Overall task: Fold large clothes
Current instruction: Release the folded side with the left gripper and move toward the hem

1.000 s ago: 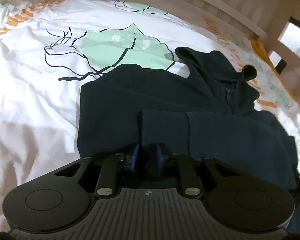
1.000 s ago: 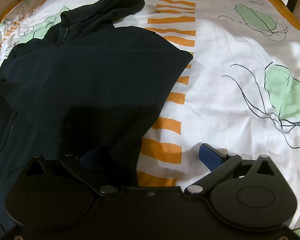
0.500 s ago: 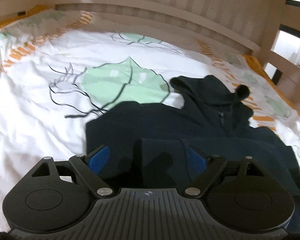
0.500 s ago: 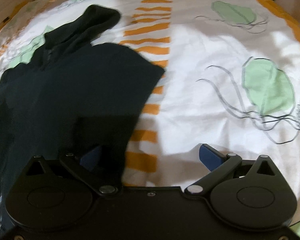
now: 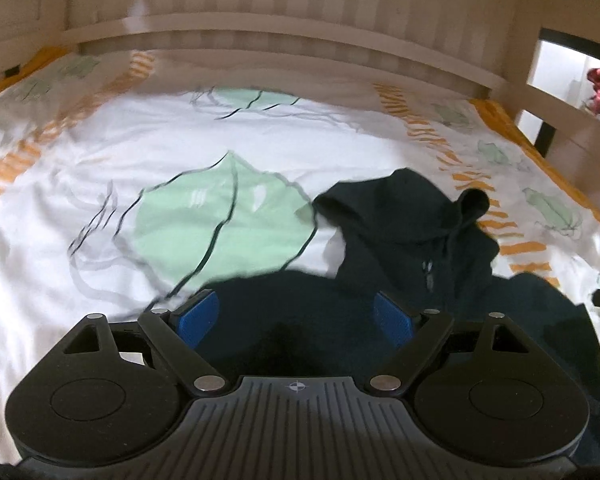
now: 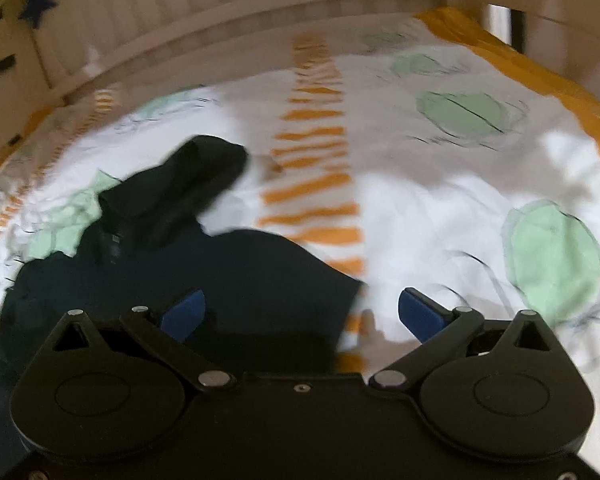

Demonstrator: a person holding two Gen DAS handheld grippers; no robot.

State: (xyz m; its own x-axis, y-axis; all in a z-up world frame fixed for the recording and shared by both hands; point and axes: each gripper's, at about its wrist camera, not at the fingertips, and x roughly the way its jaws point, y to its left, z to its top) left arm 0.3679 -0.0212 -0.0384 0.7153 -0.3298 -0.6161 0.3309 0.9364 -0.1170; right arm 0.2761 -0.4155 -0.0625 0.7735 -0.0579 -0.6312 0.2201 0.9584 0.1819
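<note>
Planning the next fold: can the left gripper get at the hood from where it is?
Probably yes. The left gripper is open and holds nothing, and the hood lies flat on the bedsheet ahead of it, slightly right, with nothing between.

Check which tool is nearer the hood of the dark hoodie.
Left, as far as these views show. The left tool sits over the hoodie body with the hood just ahead and to its right. The right tool straddles the hoodie's edge, hood farther ahead-left.
</note>
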